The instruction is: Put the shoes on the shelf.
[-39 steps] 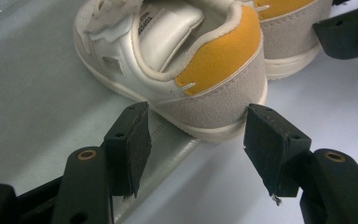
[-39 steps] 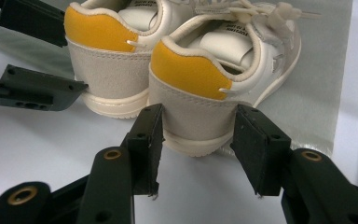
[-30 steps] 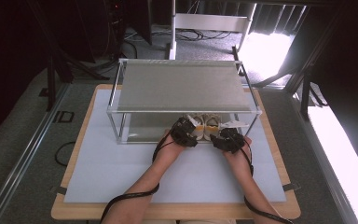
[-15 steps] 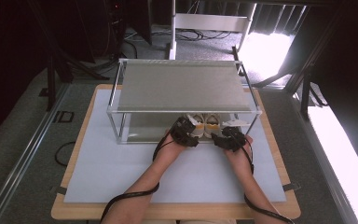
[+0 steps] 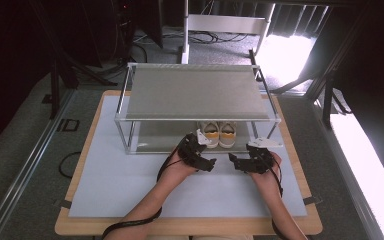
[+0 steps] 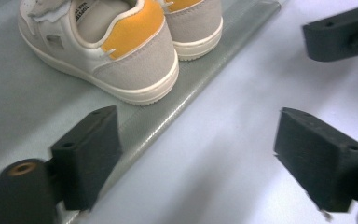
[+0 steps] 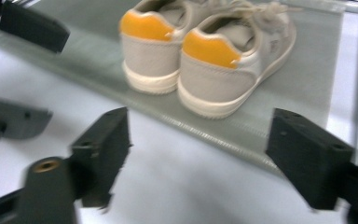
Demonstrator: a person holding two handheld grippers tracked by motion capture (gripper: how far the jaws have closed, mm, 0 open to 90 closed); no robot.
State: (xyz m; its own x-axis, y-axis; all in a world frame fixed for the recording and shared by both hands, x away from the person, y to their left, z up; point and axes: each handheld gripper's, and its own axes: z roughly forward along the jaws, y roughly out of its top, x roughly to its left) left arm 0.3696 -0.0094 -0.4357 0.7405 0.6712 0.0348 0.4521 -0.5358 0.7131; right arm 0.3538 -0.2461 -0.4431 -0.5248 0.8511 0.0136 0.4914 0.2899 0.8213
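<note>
Grey lower shelf (image 5: 155,142) holding sneaker pair (image 5: 219,134), apparently touching, left gripper (image 5: 204,161) and right gripper (image 5: 236,161) spread, just widened, empty

The shoes (image 7: 205,60) look like matt suede with smooth leather panels and rubbery cream soles; the shelf (image 5: 155,141) is woven grey mesh in shiny metal framing, the tabletop (image 5: 190,226) wood-edged.

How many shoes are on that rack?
2. The left shoe and the right shoe stand side by side on the rack's bottom shelf, heels toward the person. The top shelf could hide others behind them.
</note>
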